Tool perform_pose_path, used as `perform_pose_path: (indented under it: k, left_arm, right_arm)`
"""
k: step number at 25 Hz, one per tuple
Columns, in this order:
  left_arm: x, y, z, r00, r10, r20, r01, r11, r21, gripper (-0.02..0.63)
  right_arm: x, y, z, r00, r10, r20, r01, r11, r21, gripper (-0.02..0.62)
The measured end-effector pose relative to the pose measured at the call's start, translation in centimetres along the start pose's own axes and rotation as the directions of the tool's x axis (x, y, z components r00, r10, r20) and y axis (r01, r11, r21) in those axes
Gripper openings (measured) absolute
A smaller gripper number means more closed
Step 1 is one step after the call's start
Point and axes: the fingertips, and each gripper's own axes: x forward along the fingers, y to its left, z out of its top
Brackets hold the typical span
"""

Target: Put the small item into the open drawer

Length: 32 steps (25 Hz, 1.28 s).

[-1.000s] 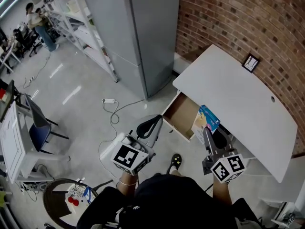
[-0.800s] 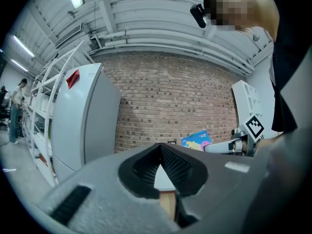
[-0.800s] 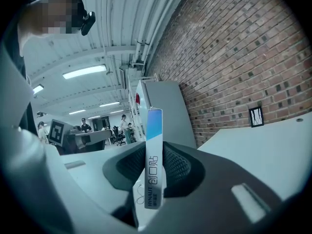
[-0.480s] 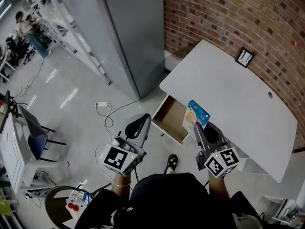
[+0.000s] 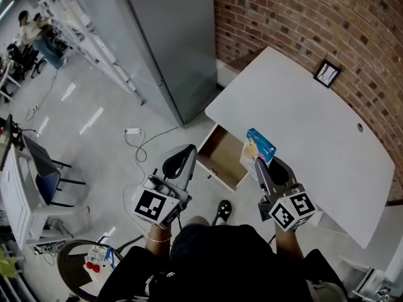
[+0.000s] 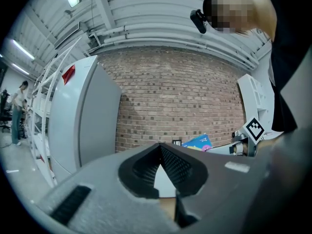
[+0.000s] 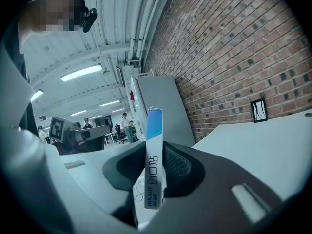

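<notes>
A small flat blue-and-white box (image 5: 258, 150) stands on edge between the jaws of my right gripper (image 5: 261, 163), which is shut on it. The box hangs over the right side of the open drawer (image 5: 220, 158), a shallow brown-lined drawer pulled out of the white desk (image 5: 302, 124). In the right gripper view the box (image 7: 153, 165) rises upright between the ribbed pads (image 7: 176, 168). My left gripper (image 5: 180, 162) hovers left of the drawer, its jaws meeting at the tips with nothing in them. In the left gripper view the box (image 6: 197, 142) shows beyond the jaws.
A tall grey cabinet (image 5: 164, 36) stands left of the desk against the brick wall (image 5: 296, 17). A small framed picture (image 5: 327, 73) sits at the desk's far edge. A power strip and cable (image 5: 132, 131) lie on the floor, and a chair (image 5: 44, 168) stands at the left.
The whole view has shifted left and up a little. Both grippers keep about the same place beside the drawer, and the box stays in the right gripper.
</notes>
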Motion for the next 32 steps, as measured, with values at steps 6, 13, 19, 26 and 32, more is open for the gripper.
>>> perform_pose_path:
  k: [6,13,19,26,32]
  left_arm:
    - [0.8,0.7,-1.8,1.0,0.009,-0.028,-0.01,1.0,-0.025,-0.003]
    - [1.4,3.6,-3.8,0.996,0.018,-0.082,-0.022,0.999,-0.04,-0.003]
    - [1.0,7.3,-6.6,0.992,0.041,-0.117,-0.047,0.998,-0.044,-0.003]
    - [0.1,9.9,-11.2,0.981,0.077,-0.177,-0.094,0.992,-0.089,-0.003]
    - [0.6,11.5,-14.2,0.979,0.085,-0.188,-0.107,0.989,-0.107,-0.003]
  right_arm:
    - [1.2,-1.2,-1.5,0.998,-0.006,-0.056,0.005,1.0,-0.014,0.101]
    - [3.7,-2.4,-3.8,0.99,-0.032,-0.135,0.026,0.998,-0.05,0.102]
    - [6.6,-2.9,-7.5,0.974,-0.039,-0.223,0.021,0.996,-0.084,0.101]
    - [8.8,-3.6,-12.6,0.948,-0.038,-0.315,0.025,0.999,-0.045,0.102]
    - [10.6,-4.5,-16.3,0.926,-0.049,-0.374,0.026,0.998,-0.065,0.101]
